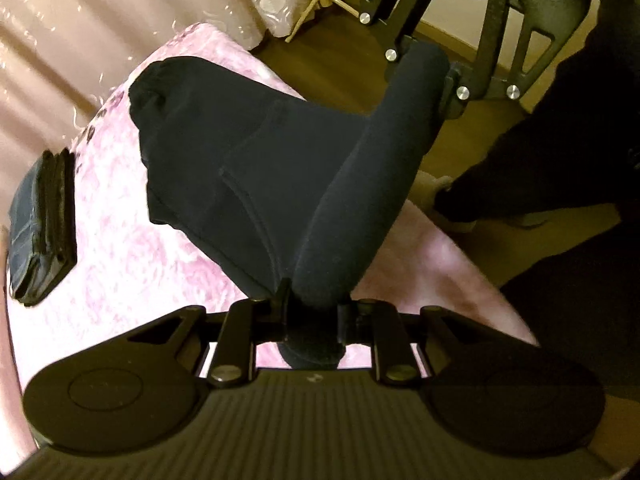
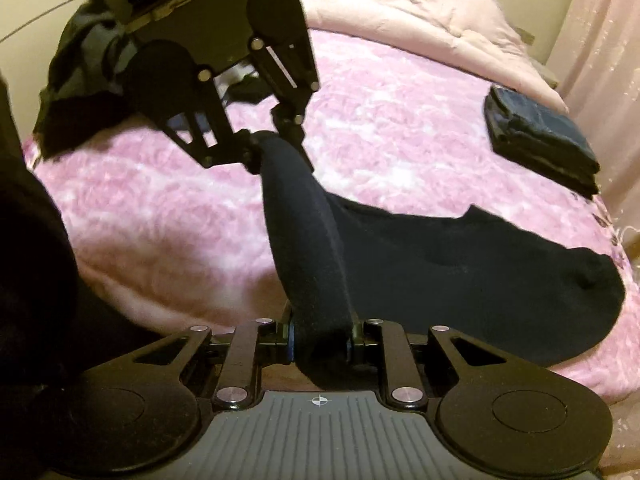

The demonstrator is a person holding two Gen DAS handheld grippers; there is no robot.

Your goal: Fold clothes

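Warm, yellowish indoor light fills both views, dim rather than bright, with no single source in sight. The pink bedspread [image 2: 400, 120] blows out to near white in patches — its pattern softens there. The dark garment [image 1: 248, 160] reads as almost flat black (few folds are readable). Fisheye bending curves the edges, with black corners. The sheer curtain [image 1: 80, 20] shows glinting specks; far areas look soft and slightly smeared.

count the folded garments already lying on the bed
1: a dark folded garment lies flat on the pink bedspread near the curtain side. The dark heap behind the left gripper looks unfolded; more may be hidden.
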